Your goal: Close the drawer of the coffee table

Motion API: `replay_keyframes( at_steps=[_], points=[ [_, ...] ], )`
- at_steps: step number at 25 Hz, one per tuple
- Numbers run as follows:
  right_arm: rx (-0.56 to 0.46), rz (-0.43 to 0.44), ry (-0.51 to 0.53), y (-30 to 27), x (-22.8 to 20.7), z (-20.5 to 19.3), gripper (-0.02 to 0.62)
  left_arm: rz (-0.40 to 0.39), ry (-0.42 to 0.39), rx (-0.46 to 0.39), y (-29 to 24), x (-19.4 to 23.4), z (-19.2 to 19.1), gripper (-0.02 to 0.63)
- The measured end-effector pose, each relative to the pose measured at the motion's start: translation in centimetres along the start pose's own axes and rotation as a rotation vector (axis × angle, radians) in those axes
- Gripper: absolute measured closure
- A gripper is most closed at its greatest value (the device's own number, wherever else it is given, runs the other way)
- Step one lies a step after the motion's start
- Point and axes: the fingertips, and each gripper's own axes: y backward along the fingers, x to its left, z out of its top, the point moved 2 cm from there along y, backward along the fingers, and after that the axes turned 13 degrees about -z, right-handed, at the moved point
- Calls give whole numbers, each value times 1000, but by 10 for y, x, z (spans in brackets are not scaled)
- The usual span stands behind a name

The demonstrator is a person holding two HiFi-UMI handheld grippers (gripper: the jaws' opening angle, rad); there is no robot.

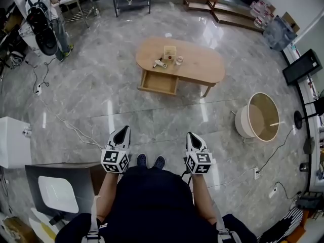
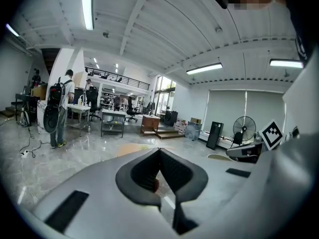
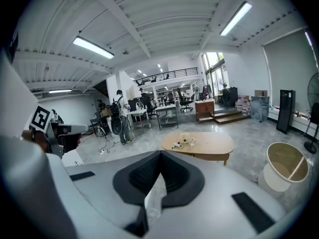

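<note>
Drawer open, closing not yet begun.
The drawer (image 1: pixel 160 82) stands pulled out on the near left side of the oval worktop (image 1: pixel 202 65), far across the floor. The left tool (image 1: pixel 123 131) and right tool (image 1: pixel 193 136) are pinched together, empty, near the person's body; the approach and the push remain.

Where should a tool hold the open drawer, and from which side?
Its front panel, from the person's side of the coffee table. The drawer stands pulled out toward the person, so a straight push there should close it.
</note>
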Motion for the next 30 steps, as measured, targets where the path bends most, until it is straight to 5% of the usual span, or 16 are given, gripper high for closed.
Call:
replay_keyframes(
  at_steps=[4,13,30],
  points=[
    [0,48,-57,1,-9,-2,569,7,-10,-1,-4,-13,-1,581],
    [3,41,-9,-4,-27,-3,569,25,-9,-13,-5,-26,-1,581],
    [11,48,-30,-52,-26,2,569,47,14,-41,-33,12,-9,581]
  ],
)
